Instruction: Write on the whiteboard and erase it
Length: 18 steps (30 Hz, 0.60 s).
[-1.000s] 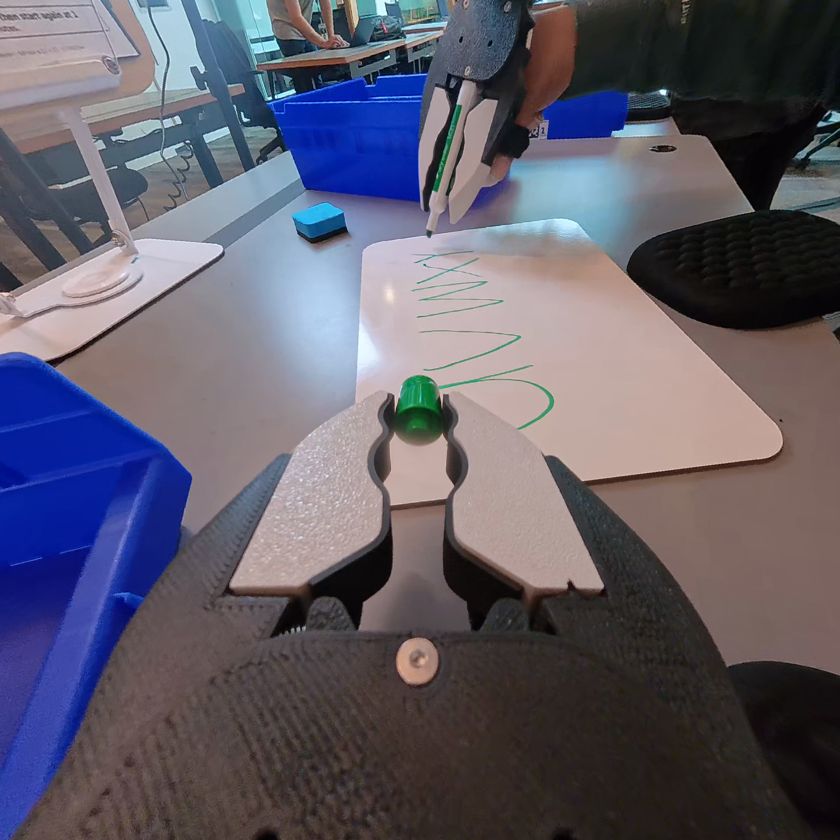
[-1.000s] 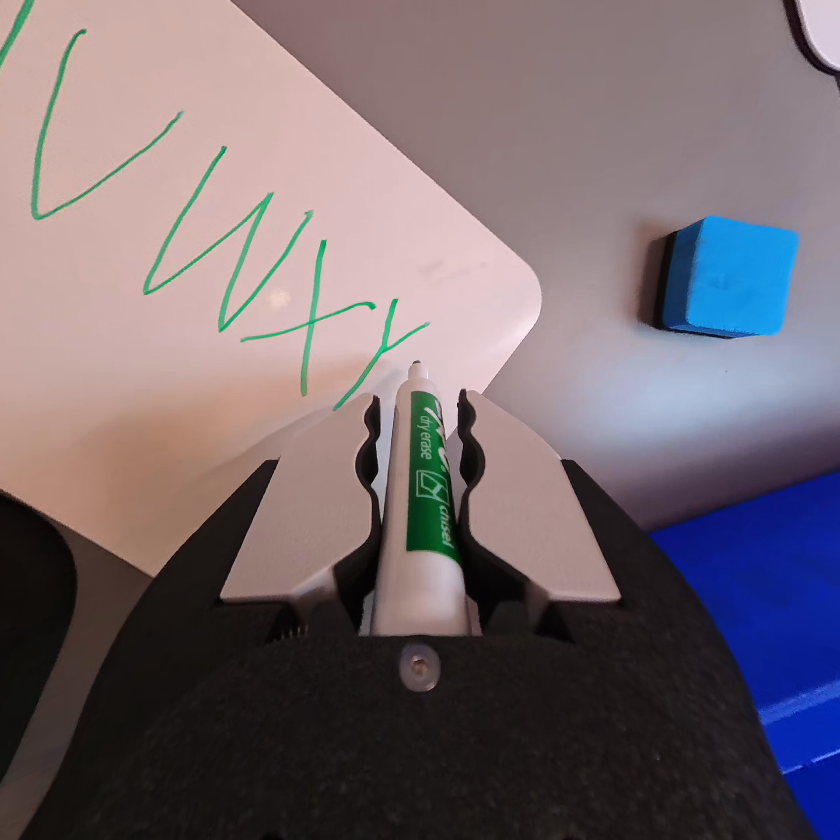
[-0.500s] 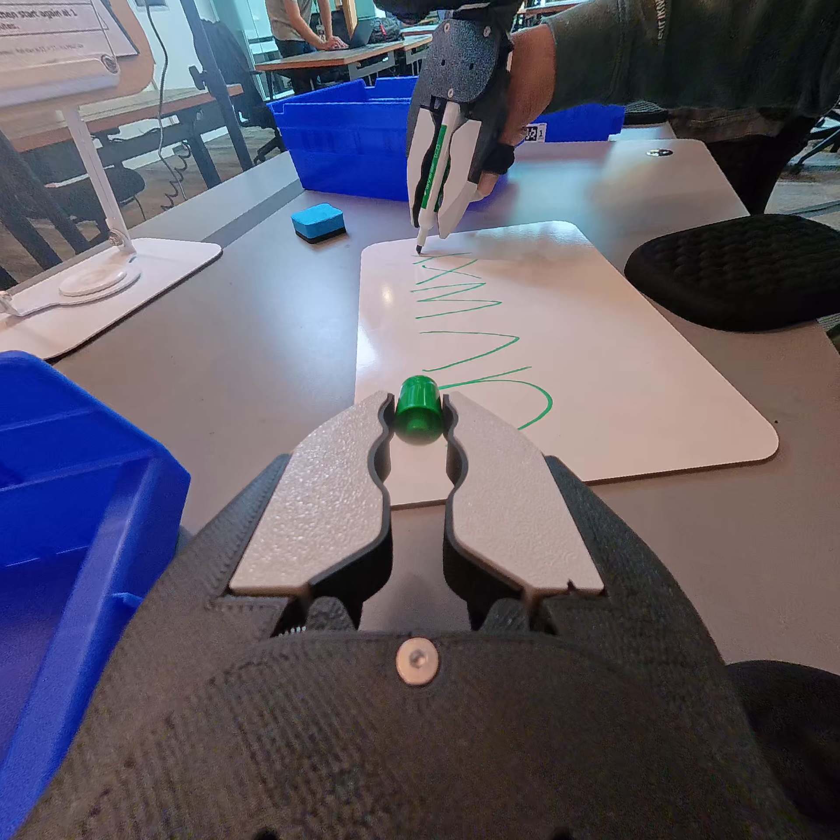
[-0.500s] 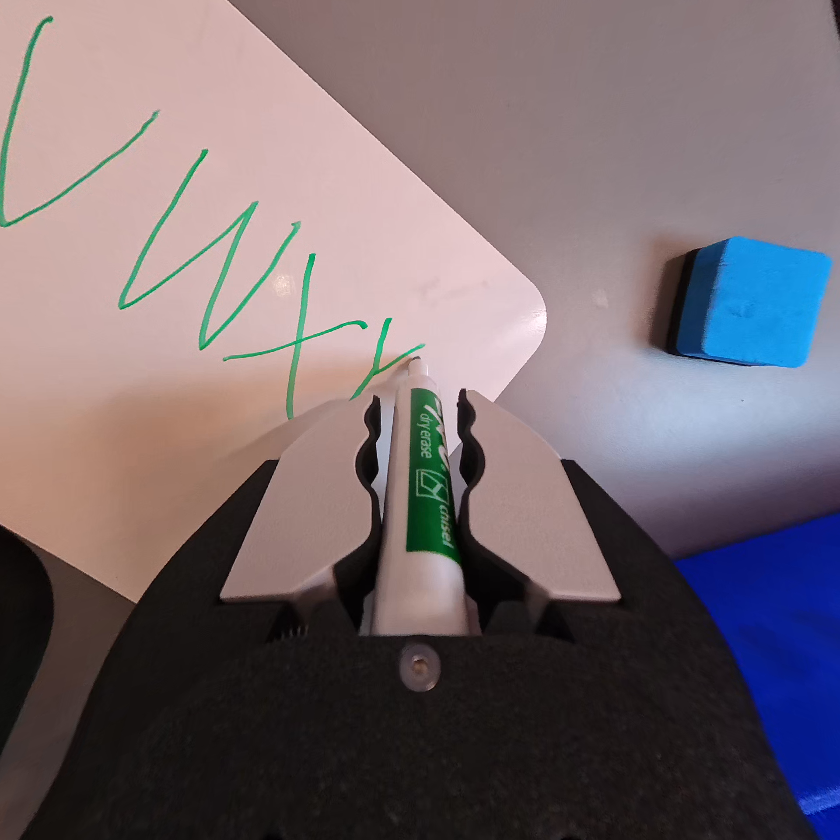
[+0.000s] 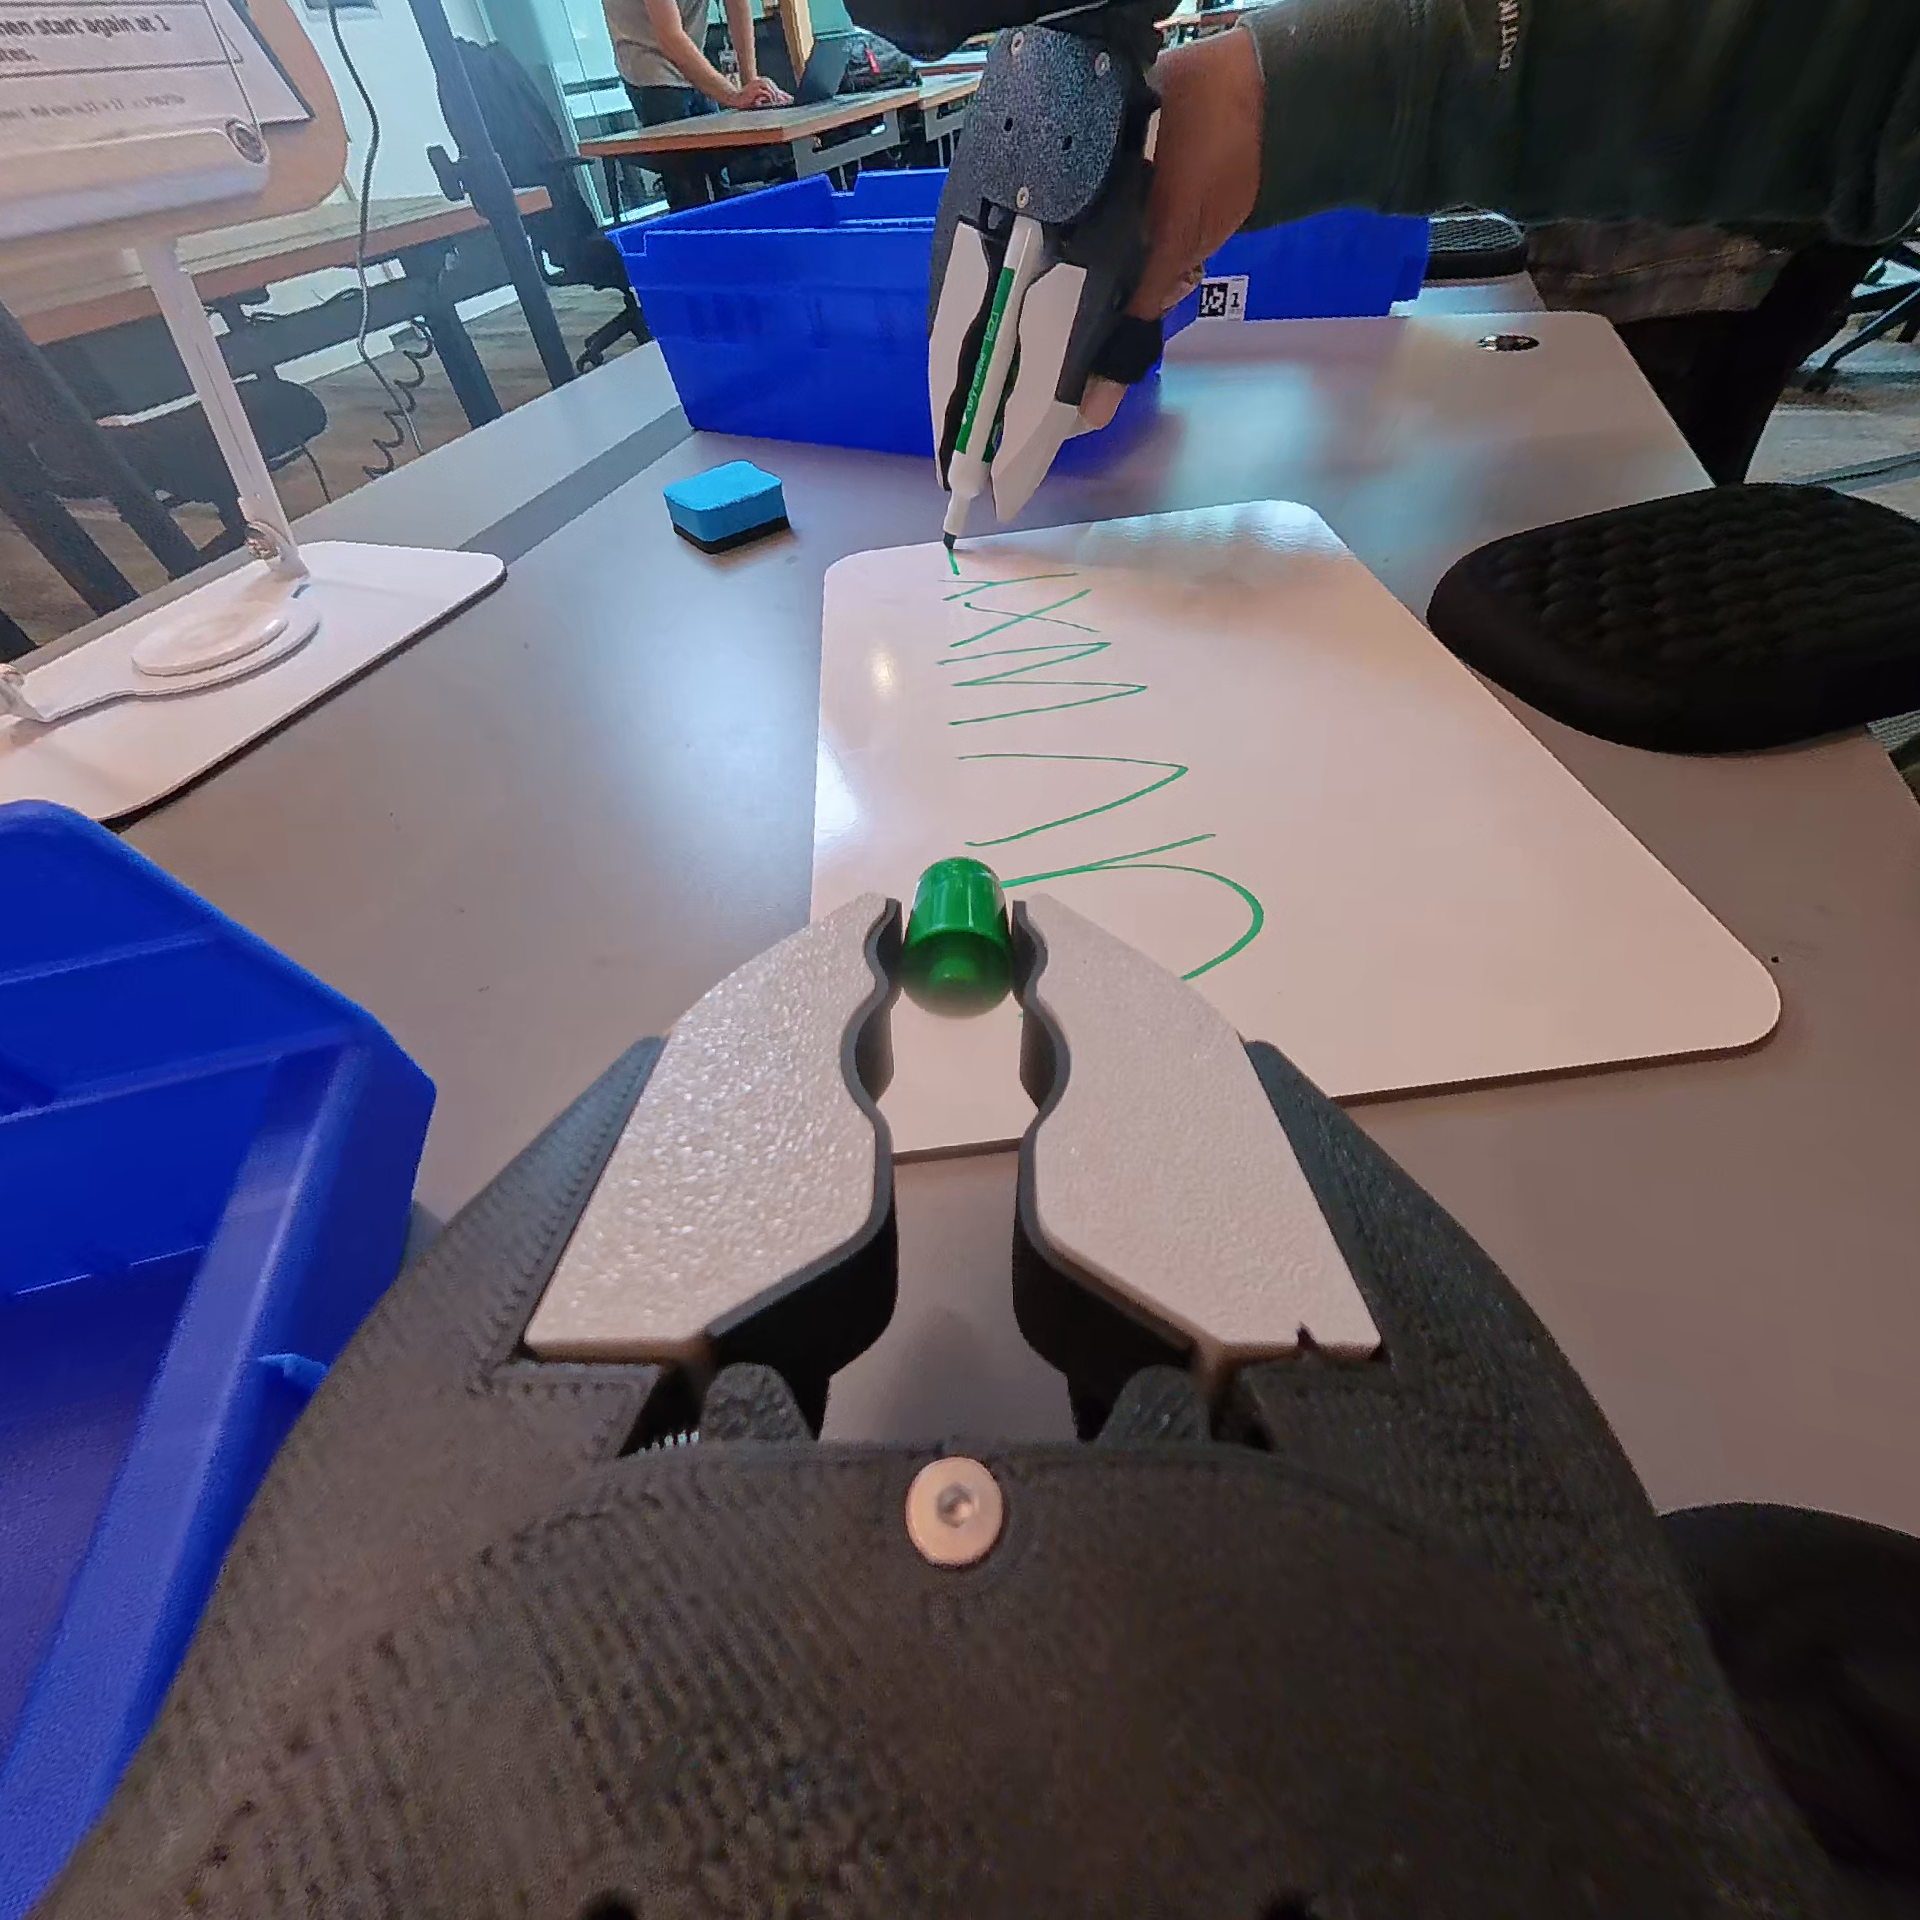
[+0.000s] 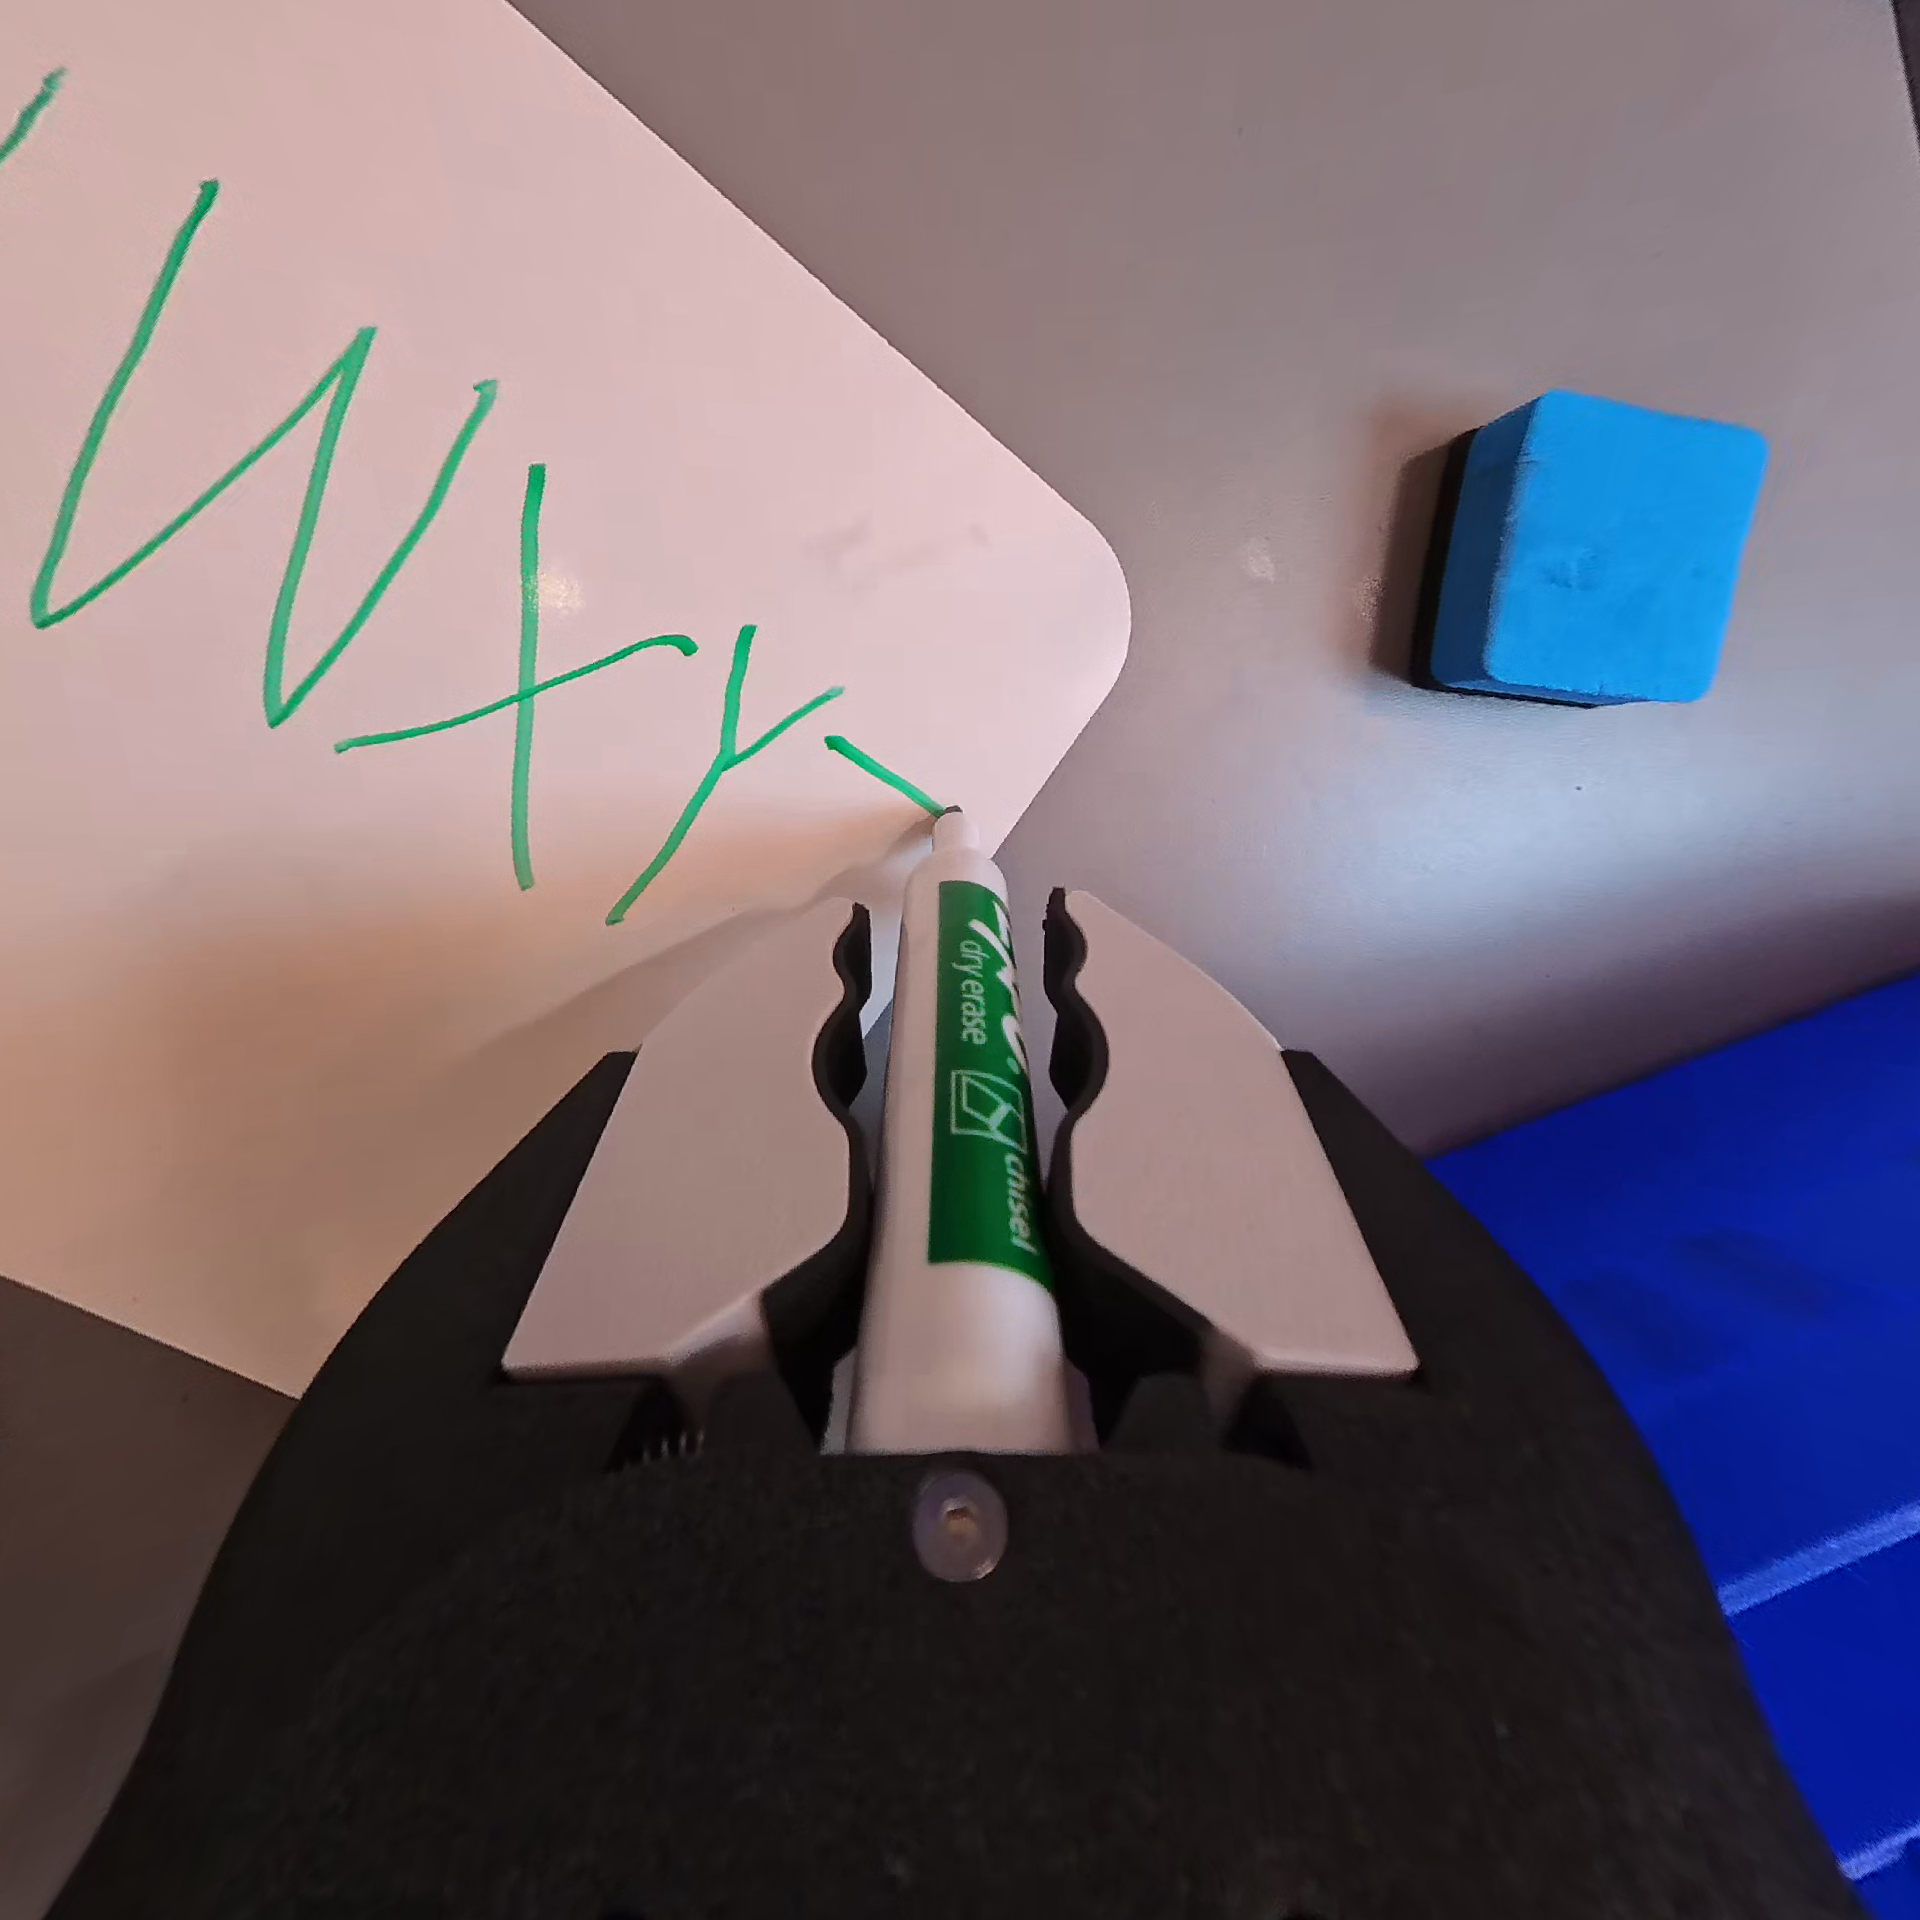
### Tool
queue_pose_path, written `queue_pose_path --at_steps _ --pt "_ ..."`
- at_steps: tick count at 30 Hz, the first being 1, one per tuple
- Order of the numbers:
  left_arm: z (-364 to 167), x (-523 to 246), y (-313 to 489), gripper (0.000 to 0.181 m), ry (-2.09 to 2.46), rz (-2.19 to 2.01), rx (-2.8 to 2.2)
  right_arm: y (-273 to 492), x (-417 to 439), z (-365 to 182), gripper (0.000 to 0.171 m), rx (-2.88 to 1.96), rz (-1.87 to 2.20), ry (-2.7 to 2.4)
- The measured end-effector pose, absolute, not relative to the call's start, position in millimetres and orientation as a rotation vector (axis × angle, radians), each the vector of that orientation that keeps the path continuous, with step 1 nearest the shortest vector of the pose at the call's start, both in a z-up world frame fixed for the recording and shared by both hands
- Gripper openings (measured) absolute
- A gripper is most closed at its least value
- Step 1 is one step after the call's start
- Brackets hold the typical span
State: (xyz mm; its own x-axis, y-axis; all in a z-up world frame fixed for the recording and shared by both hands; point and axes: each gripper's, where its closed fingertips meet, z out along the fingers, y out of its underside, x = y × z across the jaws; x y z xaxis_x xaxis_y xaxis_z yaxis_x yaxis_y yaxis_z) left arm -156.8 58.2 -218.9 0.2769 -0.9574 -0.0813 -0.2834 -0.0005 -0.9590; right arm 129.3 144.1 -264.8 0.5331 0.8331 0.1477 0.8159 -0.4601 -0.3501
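A white whiteboard point(image 5: 1351, 790) lies flat on the grey table, with green letters in a row along its left part. My right gripper point(image 6: 954, 914) is shut on a green-and-white marker point(image 6: 961, 1122); its tip touches the board near the far corner point(image 6: 951, 812), at the end of a short fresh stroke. The same gripper point(image 5: 982, 488) and marker point(image 5: 987, 343) show at the far end of the board in the left wrist view. My left gripper point(image 5: 954, 914) is shut on the green marker cap point(image 5: 954, 930), above the board's near edge. A blue eraser point(image 6: 1590, 551) lies on the table beside the board point(image 5: 724, 502).
Blue bins stand at the back point(image 5: 790, 301) and at the near left point(image 5: 156, 1195). A white stand base point(image 5: 239, 644) sits at the left. A black padded cushion point(image 5: 1683, 613) lies right of the board. A person's sleeve point(image 5: 1558, 114) reaches in from the upper right. The gap from one gripper's tips to the other's is roughly 30 centimetres. The blue eraser point(image 6: 1590, 551) is closer to my right gripper, around 11 centimetres from its tips; the left tips are 35 centimetres off. My left wrist view point(image 5: 724, 486) looks at it from another angle.
My right gripper has moved the marker tip toward the board's far corner and drawn a new short green stroke past the last letter. My left gripper has stayed still with the cap.
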Motion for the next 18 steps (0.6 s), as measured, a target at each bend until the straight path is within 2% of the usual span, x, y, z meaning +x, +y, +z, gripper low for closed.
queue_pose_path --at_steps 18 --pt "-220 -155 59 0.020 1.215 -0.805 -1.502 95 109 -265 0.033 -2.390 0.139 -1.488"
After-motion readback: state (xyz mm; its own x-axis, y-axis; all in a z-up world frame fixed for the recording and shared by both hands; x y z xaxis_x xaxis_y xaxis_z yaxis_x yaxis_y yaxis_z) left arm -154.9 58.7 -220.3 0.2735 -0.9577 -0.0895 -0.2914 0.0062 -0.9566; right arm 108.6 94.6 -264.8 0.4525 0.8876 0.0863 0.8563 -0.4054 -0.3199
